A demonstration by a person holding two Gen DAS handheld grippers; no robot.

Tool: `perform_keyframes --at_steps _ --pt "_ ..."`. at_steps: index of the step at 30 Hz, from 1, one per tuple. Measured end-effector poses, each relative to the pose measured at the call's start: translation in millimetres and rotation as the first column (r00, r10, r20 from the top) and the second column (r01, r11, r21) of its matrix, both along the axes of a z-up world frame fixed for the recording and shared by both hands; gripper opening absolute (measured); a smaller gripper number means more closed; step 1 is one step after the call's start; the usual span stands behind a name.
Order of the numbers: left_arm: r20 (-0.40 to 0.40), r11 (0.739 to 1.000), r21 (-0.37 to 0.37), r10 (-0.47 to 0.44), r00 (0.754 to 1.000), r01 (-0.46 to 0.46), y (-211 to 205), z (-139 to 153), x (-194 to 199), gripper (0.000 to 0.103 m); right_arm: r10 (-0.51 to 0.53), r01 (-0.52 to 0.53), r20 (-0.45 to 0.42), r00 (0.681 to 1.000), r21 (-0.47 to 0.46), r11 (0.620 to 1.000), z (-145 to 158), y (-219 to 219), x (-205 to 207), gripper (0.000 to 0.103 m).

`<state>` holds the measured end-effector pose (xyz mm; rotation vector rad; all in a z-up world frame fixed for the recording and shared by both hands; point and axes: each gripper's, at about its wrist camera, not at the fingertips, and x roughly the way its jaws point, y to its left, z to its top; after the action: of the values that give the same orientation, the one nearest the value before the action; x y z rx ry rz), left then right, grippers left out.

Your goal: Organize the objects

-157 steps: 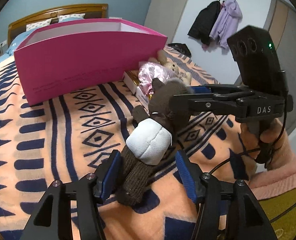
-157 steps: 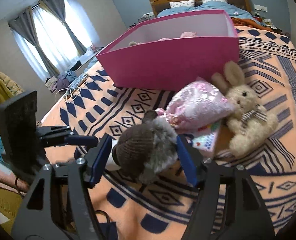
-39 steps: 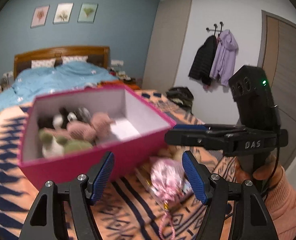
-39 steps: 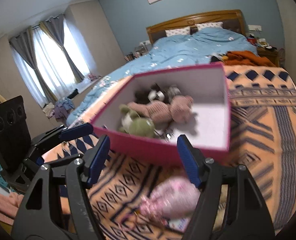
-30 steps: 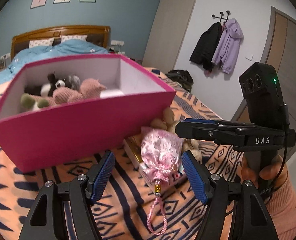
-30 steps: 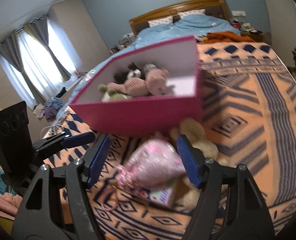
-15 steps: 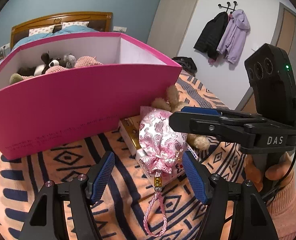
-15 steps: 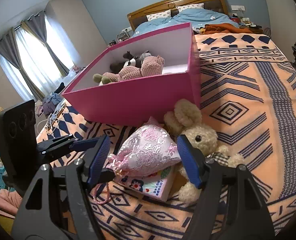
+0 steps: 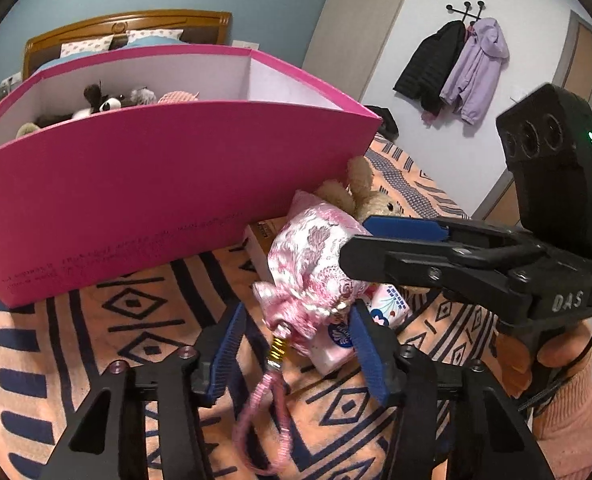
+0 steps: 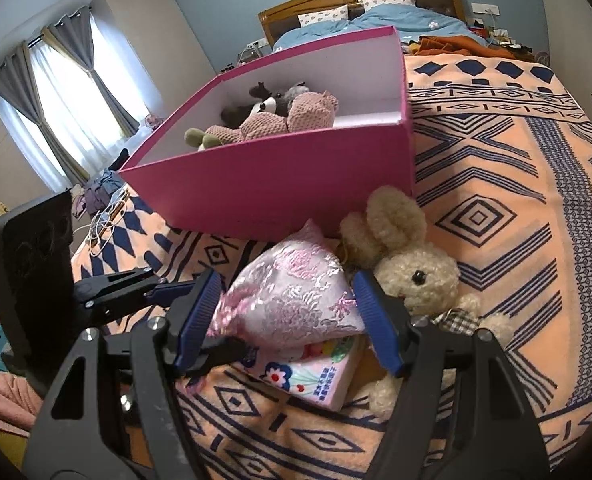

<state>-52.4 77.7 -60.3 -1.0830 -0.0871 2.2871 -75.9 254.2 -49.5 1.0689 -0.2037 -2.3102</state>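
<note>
Just in front of the pink box (image 10: 279, 184), on the patterned bed blanket (image 10: 508, 216), the pink brocade pouch (image 10: 291, 300) lies on a flowery tissue pack (image 10: 320, 380), with the plush rabbit (image 10: 412, 268) touching its far side. Your left gripper (image 9: 296, 344) is closing its jaws around the pouch's gathered neck, likely because that narrow part pinches firmly; the pads do not yet press. Your right gripper (image 10: 287, 320) stands half open, straddling the pouch's body without squeezing, probably to steady it. Plush toys (image 10: 271, 120) already sit inside the box.
</note>
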Motion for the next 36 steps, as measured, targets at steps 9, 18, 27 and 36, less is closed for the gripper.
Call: perform_keyframes --at_steps 9,18,27,36 --pt "0.011 1.000 0.011 0.020 1.000 -0.021 -13.2 1.0 -5.0 0.048 0.023 -0.023 0.028 0.999 -0.021 1.000 -2.1 -1.2 9.2 0.071" --pt "0.016 0.999 0.023 0.038 0.999 -0.038 -17.4 2.6 -8.1 0.048 -0.010 0.010 0.014 1.000 -0.034 0.999 2.2 7.6 9.4 0.071" --pt "0.003 0.997 0.027 0.074 0.997 -0.074 -21.6 9.2 -10.6 0.052 -0.168 0.171 -0.073 0.983 0.031 0.985 15.3 43.4 4.1 0.071" --pt "-0.009 0.996 0.021 0.086 0.996 -0.086 -22.1 14.6 -11.4 0.056 -0.110 0.118 -0.060 0.992 0.153 0.981 -4.0 35.3 -20.4 0.071"
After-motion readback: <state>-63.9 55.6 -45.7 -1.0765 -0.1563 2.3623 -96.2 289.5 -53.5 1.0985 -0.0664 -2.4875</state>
